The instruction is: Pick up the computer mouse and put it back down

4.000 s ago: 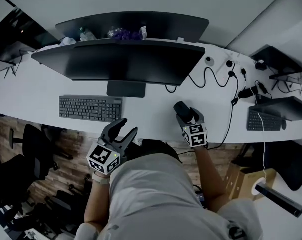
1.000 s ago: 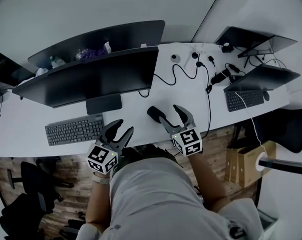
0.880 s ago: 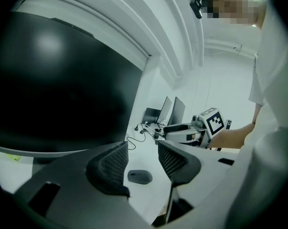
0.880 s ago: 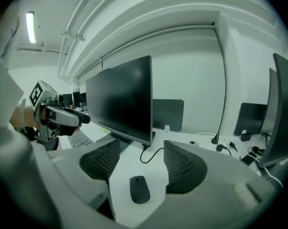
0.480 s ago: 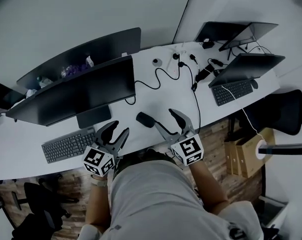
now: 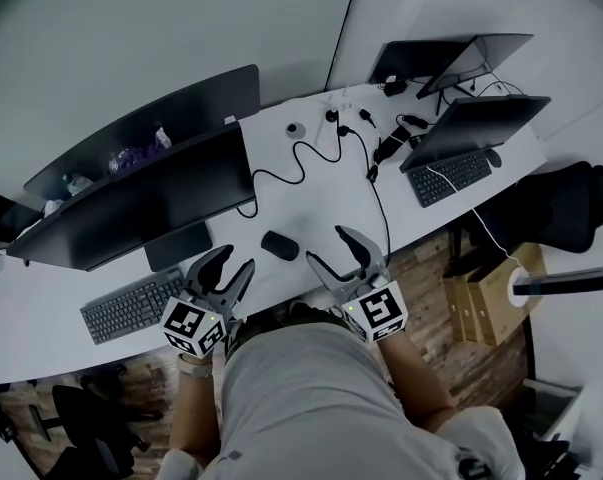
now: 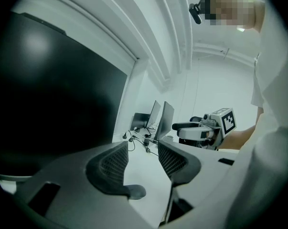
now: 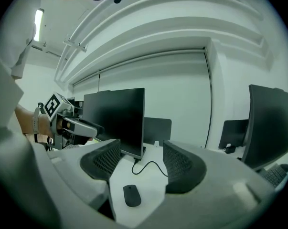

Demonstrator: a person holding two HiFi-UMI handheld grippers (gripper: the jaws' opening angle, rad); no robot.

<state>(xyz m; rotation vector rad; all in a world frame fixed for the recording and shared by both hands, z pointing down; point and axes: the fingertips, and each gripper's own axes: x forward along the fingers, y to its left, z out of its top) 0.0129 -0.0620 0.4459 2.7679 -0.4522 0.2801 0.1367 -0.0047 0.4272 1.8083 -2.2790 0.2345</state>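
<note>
The black computer mouse (image 6: 279,245) lies flat on the white desk (image 6: 311,193), in front of the big monitor (image 6: 146,203). My right gripper (image 6: 339,251) hovers at the desk's front edge, just right of the mouse, open with nothing between its fingers. In the right gripper view the mouse (image 8: 131,195) lies low and apart from the jaws of the right gripper (image 8: 136,163). My left gripper (image 6: 226,268) stands open and empty at the front edge, left of the mouse; the left gripper (image 7: 141,161) faces along the desk.
A dark keyboard (image 6: 131,306) lies at the left. A black cable (image 6: 301,163) snakes across the desk behind the mouse toward plugs and a second cable (image 6: 379,208). Another keyboard (image 6: 456,176) and two more screens (image 6: 476,118) stand at the far right. Wooden floor (image 6: 431,268) lies below.
Four seconds ago my right gripper was shut on the mouse; now the mouse rests on the desk and that gripper is open and drawn back. The head view has swung.
</note>
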